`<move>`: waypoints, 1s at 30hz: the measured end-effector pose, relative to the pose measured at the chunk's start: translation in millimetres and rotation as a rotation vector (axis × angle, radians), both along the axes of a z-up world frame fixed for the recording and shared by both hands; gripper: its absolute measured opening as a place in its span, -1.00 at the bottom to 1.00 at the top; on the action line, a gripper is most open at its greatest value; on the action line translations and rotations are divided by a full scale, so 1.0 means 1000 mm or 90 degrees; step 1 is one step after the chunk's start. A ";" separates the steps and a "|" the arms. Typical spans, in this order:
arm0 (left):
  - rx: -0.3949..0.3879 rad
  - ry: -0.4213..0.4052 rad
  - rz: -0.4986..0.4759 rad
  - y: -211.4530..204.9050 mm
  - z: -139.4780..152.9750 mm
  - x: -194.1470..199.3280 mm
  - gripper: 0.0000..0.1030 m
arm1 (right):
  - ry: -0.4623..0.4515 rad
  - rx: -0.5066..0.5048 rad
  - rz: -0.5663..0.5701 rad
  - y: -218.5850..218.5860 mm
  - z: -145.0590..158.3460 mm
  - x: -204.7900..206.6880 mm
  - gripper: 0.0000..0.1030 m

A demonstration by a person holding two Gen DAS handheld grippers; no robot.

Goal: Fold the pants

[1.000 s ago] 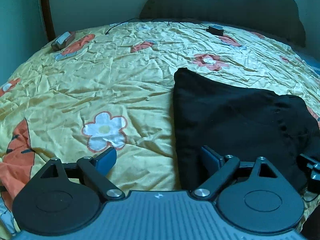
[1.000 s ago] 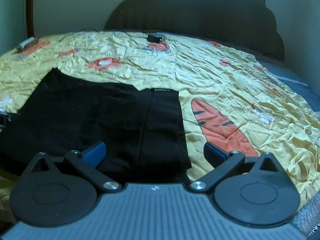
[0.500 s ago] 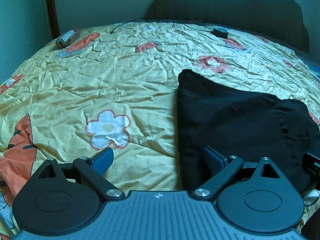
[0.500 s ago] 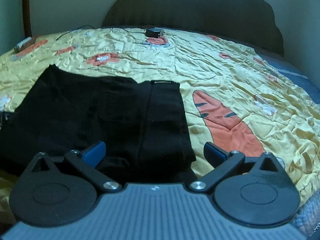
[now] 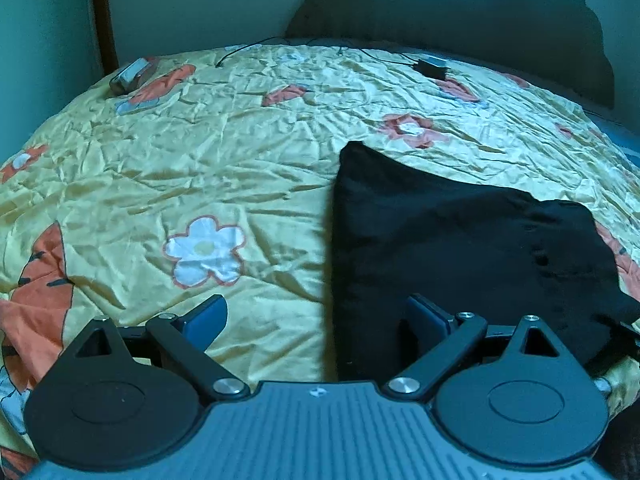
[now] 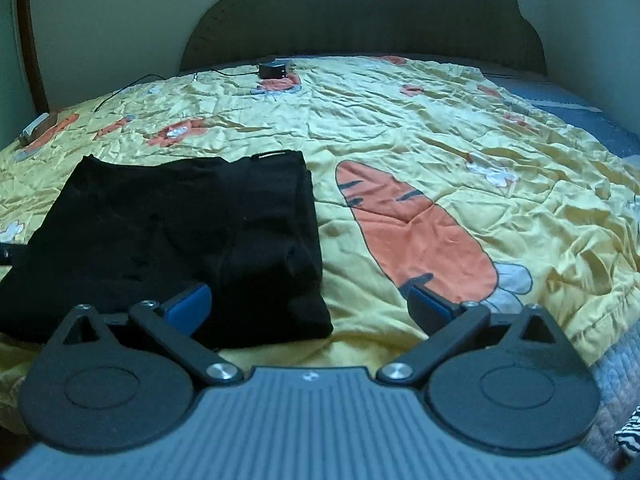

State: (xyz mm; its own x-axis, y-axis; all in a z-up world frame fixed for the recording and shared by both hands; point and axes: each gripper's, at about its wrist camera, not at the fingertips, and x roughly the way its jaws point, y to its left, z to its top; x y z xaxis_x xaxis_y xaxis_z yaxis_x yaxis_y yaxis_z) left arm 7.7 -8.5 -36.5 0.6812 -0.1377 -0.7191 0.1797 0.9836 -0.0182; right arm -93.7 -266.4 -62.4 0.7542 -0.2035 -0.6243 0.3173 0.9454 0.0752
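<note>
Black pants (image 5: 460,248) lie folded into a flat rectangle on the yellow bedspread; they also show in the right wrist view (image 6: 180,236). My left gripper (image 5: 316,320) is open and empty, held just above the near left edge of the pants. My right gripper (image 6: 308,306) is open and empty, above the near right corner of the pants. A bit of the right gripper (image 5: 624,332) shows at the right edge of the left wrist view.
The yellow bedspread (image 5: 200,168) with flower and carrot prints covers the bed. A black adapter (image 6: 273,69) with a cable lies near the dark headboard (image 6: 360,28). A small grey device (image 5: 128,76) lies at the far left corner. The bed's blue edge (image 6: 612,364) is at the right.
Both grippers have pulled back and risen a little from the pants, staying open. The pants now look smaller and farther off in the right wrist view.
</note>
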 end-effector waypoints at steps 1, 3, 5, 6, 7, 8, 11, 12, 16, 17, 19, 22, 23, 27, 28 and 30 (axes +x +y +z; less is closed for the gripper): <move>0.002 0.001 -0.008 -0.003 0.001 -0.001 0.87 | -0.007 0.006 0.001 0.000 0.002 0.001 1.00; 0.011 -0.003 -0.019 -0.009 0.004 -0.003 0.87 | -0.021 0.009 0.007 0.002 0.007 0.003 1.00; 0.022 -0.014 -0.019 -0.014 0.006 -0.005 0.87 | -0.028 -0.001 0.014 0.006 0.011 0.008 1.00; 0.025 -0.017 -0.018 -0.016 0.007 -0.006 0.87 | -0.032 -0.008 0.020 0.008 0.013 0.010 1.00; 0.027 -0.019 -0.021 -0.018 0.007 -0.007 0.87 | -0.035 -0.013 0.023 0.010 0.014 0.011 1.00; 0.031 -0.019 -0.023 -0.020 0.008 -0.007 0.87 | -0.035 -0.016 0.024 0.011 0.015 0.013 1.00; 0.036 -0.031 -0.024 -0.024 0.012 -0.008 0.87 | -0.033 -0.018 0.035 0.014 0.014 0.016 1.00; 0.037 -0.035 -0.024 -0.025 0.014 -0.008 0.87 | -0.032 -0.020 0.036 0.014 0.014 0.016 1.00; 0.043 -0.047 -0.029 -0.029 0.018 -0.009 0.87 | -0.037 -0.030 0.032 0.016 0.018 0.016 1.00; 0.043 -0.050 -0.033 -0.029 0.018 -0.009 0.87 | -0.039 -0.031 0.030 0.015 0.019 0.015 1.00; 0.043 -0.055 -0.033 -0.030 0.020 -0.010 0.87 | -0.040 -0.033 0.028 0.015 0.021 0.015 1.00; 0.048 -0.066 -0.031 -0.030 0.021 -0.011 0.87 | -0.036 -0.039 0.025 0.017 0.021 0.015 1.00; 0.046 -0.068 -0.031 -0.029 0.022 -0.011 0.87 | -0.035 -0.040 0.025 0.018 0.021 0.015 1.00; 0.038 -0.071 -0.030 -0.027 0.023 -0.011 0.87 | -0.036 -0.045 0.029 0.023 0.023 0.015 1.00; 0.037 -0.071 -0.026 -0.026 0.023 -0.011 0.87 | -0.036 -0.046 0.030 0.024 0.023 0.015 1.00; 0.035 -0.064 -0.024 -0.023 0.022 -0.010 0.87 | -0.035 -0.049 0.029 0.026 0.024 0.015 1.00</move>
State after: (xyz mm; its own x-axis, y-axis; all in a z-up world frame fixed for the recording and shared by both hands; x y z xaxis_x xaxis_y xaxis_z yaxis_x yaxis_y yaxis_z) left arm -2.2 -31.9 -14.3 0.7452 -0.1265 -0.6547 0.2143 0.9752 0.0556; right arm -79.2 -240.8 -38.5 0.7969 -0.2136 -0.5651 0.2711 0.9624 0.0186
